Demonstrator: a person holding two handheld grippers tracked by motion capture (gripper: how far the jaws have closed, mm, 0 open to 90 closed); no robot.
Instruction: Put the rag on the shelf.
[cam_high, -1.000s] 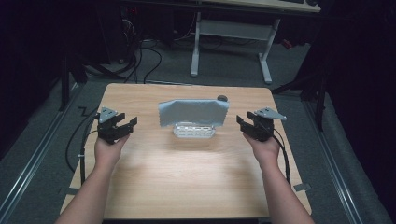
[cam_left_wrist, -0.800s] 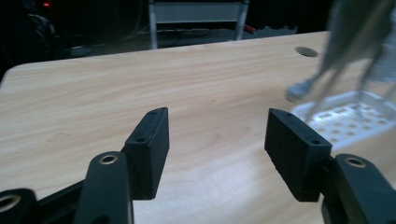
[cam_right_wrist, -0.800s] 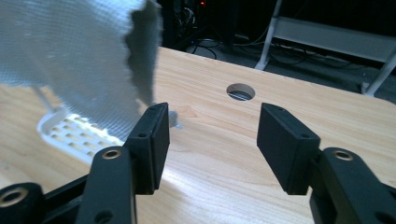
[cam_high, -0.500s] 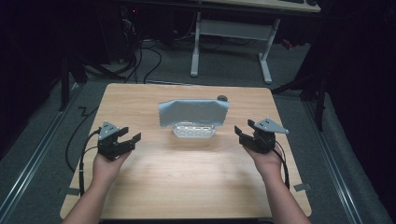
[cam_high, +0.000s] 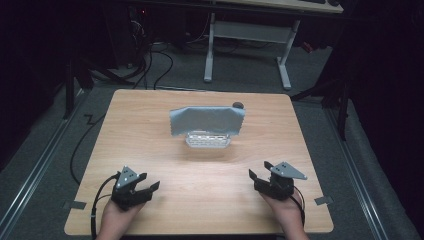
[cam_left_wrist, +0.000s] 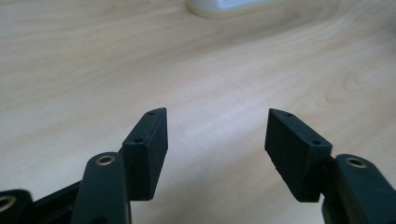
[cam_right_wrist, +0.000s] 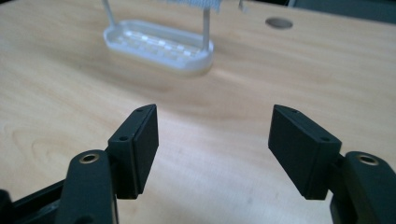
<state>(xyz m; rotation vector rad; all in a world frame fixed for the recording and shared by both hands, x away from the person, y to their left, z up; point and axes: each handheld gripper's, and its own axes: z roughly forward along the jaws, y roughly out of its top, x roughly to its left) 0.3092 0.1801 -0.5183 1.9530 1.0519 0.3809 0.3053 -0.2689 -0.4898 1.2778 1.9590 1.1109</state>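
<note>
Near the table's (cam_high: 150, 125) front edge — left gripper (cam_high: 145, 189), right gripper (cam_high: 259, 176) — fingers apart, empty.

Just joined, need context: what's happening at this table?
A person holds a gripper in each hand near the table's front edge. The left gripper and right gripper are both open and empty; the right's jaws have just been opening. Both are well short of the cloth, which hangs over a small white rack at mid-table. Nothing is being touched.
</note>
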